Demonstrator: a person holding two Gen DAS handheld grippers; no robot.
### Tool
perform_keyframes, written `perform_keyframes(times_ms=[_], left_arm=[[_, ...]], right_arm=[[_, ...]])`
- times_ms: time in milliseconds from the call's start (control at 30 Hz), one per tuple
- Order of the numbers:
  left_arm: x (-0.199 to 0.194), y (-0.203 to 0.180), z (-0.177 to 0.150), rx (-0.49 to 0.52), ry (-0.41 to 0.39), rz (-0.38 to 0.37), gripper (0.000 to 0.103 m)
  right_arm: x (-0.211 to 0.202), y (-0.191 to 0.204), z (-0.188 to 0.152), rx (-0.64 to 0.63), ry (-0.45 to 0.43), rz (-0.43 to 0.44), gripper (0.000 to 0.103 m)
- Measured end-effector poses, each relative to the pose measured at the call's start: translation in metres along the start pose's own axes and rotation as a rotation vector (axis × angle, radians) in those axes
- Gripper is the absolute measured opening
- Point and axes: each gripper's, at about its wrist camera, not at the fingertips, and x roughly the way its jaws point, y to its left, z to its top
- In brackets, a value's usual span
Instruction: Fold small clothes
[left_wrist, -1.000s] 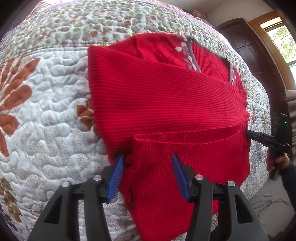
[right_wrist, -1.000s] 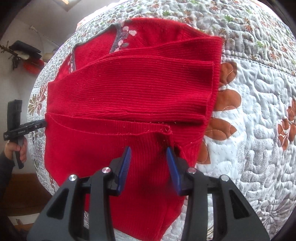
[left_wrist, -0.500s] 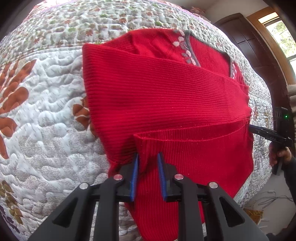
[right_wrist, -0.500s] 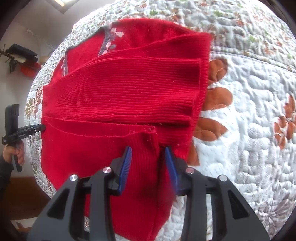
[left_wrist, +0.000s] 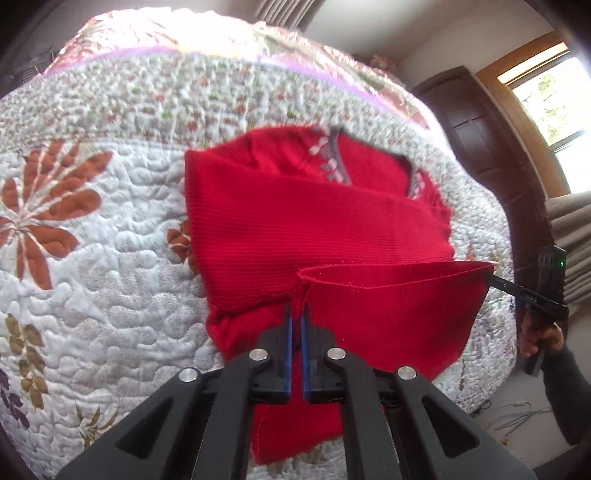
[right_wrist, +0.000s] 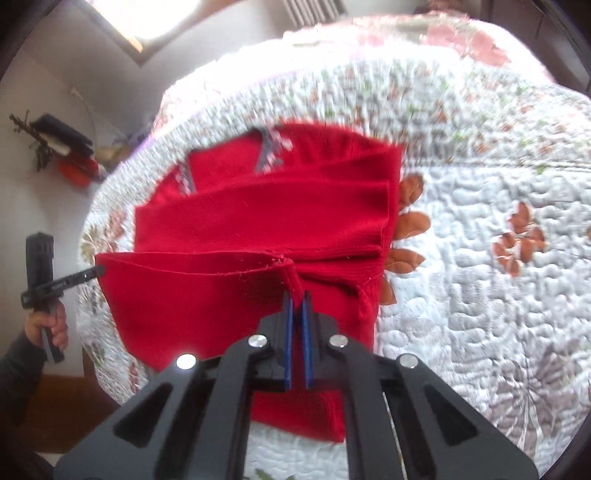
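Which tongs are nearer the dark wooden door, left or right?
Right. The right tongs grip the red sweater by its hem corner on the door's side, just below the dark wooden door in the left wrist view. The left tongs grip the opposite corner, farther away.

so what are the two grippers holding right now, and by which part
Both hold the red sweater by its bottom hem: the left gripper pinches one corner, the right gripper the other, with that edge lifted off the quilt.

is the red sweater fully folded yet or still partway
Partway. The sweater has its sleeves folded across, but both claws, left and right, hold its bottom hem raised off the quilt.
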Motion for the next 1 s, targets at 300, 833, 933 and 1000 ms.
perform_keyframes(times_ms=[300,833,933,1000], left_arm=[[-0.068,-0.023,0.020,0.049,-0.143,-0.045,0.003],[-0.058,-0.035,0.085,0.119,-0.165,-0.049,0.003],[-0.052,-0.031,0.096,0.120,-0.158,-0.046,0.003],[-0.047,-0.029,0.102,0.122,-0.153,-0.044,0.003]], right_arm=[[-0.060,0.018,0.016,0.011,-0.140,0.007,0.003],[-0.053,0.017,0.077,-0.010,-0.175,-0.025,0.003],[-0.045,0.014,0.086,-0.013,-0.168,-0.031,0.003],[-0.040,0.012,0.092,-0.015,-0.164,-0.036,0.003]])
